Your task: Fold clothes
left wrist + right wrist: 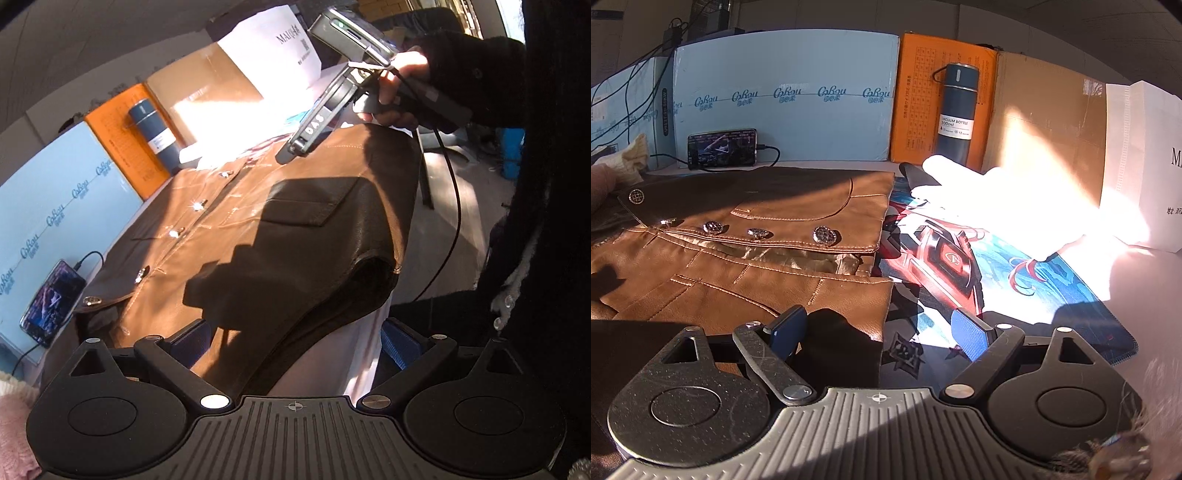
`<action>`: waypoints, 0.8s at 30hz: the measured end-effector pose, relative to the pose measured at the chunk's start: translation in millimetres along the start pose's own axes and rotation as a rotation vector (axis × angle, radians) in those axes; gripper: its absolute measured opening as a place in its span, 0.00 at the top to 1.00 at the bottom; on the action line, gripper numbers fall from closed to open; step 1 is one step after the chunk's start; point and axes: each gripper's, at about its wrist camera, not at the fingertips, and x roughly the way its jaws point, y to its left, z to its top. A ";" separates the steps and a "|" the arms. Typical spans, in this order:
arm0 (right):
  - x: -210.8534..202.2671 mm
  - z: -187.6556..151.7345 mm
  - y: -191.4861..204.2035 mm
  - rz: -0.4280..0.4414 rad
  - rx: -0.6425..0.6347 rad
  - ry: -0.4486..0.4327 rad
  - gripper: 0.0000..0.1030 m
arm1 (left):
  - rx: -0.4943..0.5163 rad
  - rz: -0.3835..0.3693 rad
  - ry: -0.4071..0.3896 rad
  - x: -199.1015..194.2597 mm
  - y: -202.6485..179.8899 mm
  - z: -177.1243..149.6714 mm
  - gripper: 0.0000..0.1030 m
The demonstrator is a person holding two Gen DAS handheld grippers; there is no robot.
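A brown leather vest [258, 229] with metal buttons lies flat on the table, front side up, one shoulder part at the table's near edge. It also shows in the right wrist view [746, 258], its hem toward the middle. My left gripper [295, 339] is open, its blue pads either side of the vest's armhole edge. My right gripper [879, 332] is open over the vest's lower corner, not touching that I can tell. The right gripper also shows in the left wrist view [291, 151], held by a hand above the vest's far end.
A printed desk mat [960, 266] lies under the vest. Behind stand a blue box [783, 96], an orange box [916, 103], a dark vacuum bottle [955, 110], a cardboard box [1045, 110] and a white paper bag [1137, 162]. A charging phone [722, 147] leans on the blue box.
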 end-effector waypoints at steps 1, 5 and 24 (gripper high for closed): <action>0.0 -1.0 -2.3 0.010 0.016 -0.002 0.18 | 0.001 0.005 -0.007 5.0 -1.4 0.9 0.03; -3.6 -5.3 -10.4 0.043 0.070 -0.028 0.18 | -0.121 0.039 -0.120 5.5 10.9 0.1 0.03; -120.9 -16.3 7.0 0.569 -0.075 -0.226 0.02 | -0.784 0.022 -0.384 4.3 94.4 -6.7 0.03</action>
